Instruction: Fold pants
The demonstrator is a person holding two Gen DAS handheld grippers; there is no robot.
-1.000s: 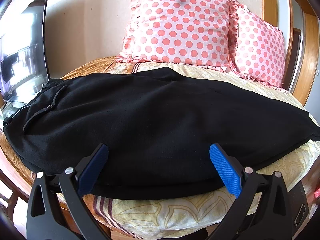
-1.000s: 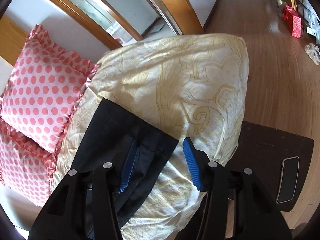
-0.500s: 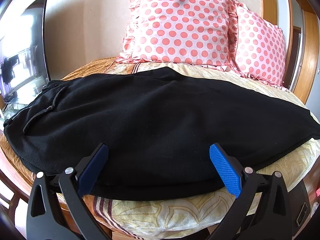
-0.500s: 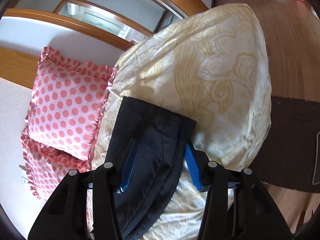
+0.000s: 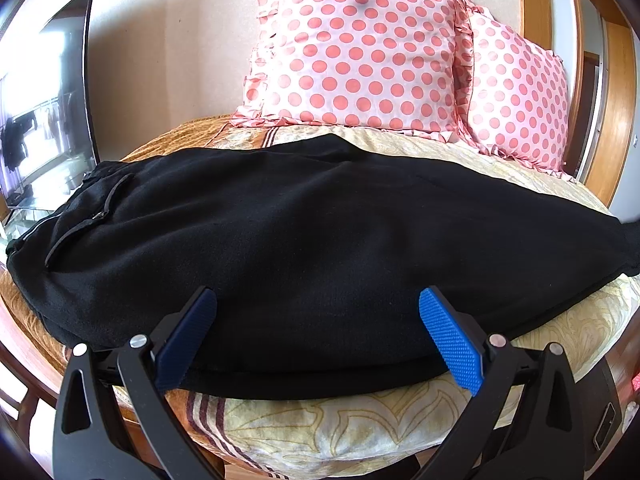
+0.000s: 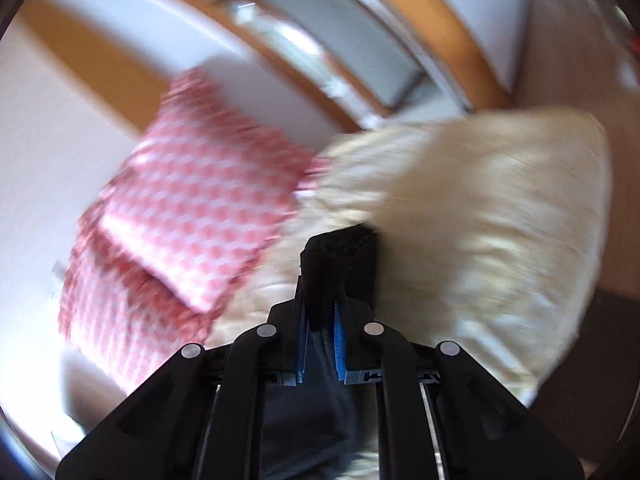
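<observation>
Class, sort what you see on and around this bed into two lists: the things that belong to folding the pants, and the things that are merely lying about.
Part of the job:
black pants
right gripper, shut on the pants' leg end
left gripper, open at the pants' near edge

Just lying about:
polka-dot pillows
patterned bedspread
television

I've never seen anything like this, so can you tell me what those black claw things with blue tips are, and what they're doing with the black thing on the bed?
They are two grabbers that a person holds, one per hand, each with a camera looking along its fingers. The left gripper is open, at the near edge of the black pants spread on the bed. The right gripper, in a blurry picture, is shut on the pants' end. Pink dotted pillows stand behind.
</observation>
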